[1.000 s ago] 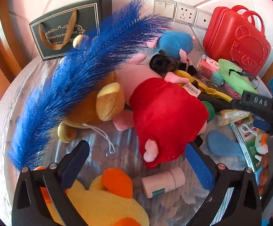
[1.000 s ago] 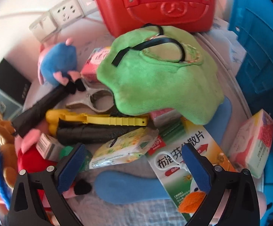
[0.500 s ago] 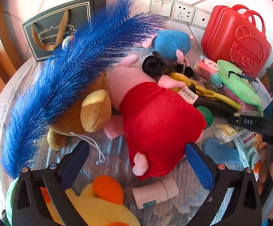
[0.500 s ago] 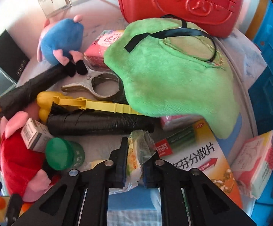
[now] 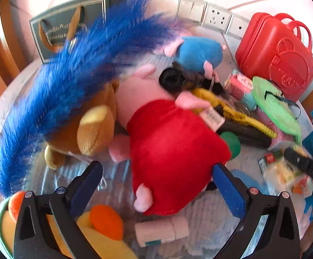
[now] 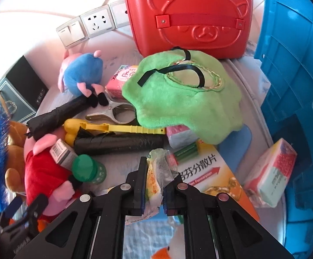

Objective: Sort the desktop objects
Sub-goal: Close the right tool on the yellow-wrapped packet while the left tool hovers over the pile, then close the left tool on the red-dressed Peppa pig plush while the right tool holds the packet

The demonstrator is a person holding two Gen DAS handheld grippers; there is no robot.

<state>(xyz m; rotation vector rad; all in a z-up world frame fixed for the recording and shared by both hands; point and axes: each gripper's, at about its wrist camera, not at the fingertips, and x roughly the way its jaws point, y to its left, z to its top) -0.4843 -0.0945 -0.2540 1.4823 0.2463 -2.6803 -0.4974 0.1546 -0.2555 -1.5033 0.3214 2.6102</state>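
- Right hand-held gripper (image 6: 154,191) is pinched tight on a crinkly snack packet (image 6: 156,172), clear plastic with yellow print. So the step in hand is the pick: one item grabbed out of the clutter.
- The packet sits just above the counter (image 6: 121,161), in front of the black roll (image 6: 117,143) and right beside the orange medicine box (image 6: 210,172). Looks lifted clear to me, but the lower end is hidden behind the fingers, so not 100% sure.
- Left hand-held gripper (image 5: 156,187) is spread wide with nothing in it, hovering over the red-dressed pig plush (image 5: 173,151).
- Next move, I'd guess: carry the packet over to the blue crate (image 6: 296,86) on the right and drop it in. Needs enough height to clear the crate's wall and the green cloth (image 6: 184,99).
- The wrapper's thin and slippery, so go easy on the swing.
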